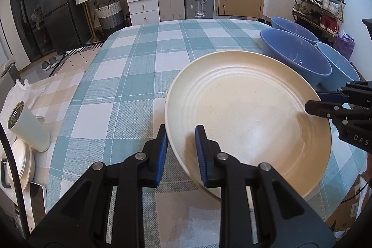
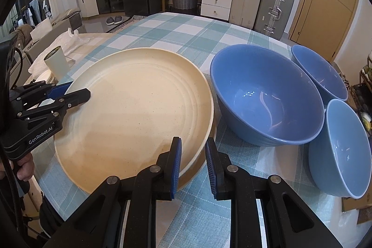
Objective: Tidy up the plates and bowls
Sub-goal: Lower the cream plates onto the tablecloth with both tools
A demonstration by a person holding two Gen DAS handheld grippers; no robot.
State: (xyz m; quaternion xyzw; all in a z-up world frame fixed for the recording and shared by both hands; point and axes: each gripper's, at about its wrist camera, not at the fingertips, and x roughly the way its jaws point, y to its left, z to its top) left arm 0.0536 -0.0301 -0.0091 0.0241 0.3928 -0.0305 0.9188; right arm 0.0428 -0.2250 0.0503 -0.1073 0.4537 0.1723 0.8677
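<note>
Cream plate (image 1: 244, 108): held over the checked tablecloth (image 1: 130, 62), apparently just above a second cream plate (image 2: 197, 166). Left gripper (image 1: 181, 150): clenched on its near rim. Right gripper (image 2: 193, 162): clenched on the opposite rim. Three blue bowls: large (image 2: 267, 94), two smaller (image 2: 318, 71) (image 2: 344, 145), just beside the plate.

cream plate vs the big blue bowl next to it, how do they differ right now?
The cream plate is shallow and wide with ringed steps; the big blue bowl is deep with steep walls. The plate is speckled matte cream; the bowl is glossy blue. The plate's rim is clamped by the left gripper and right gripper; nothing touches the bowl. Both are empty, upright and over the checked tablecloth.
</note>
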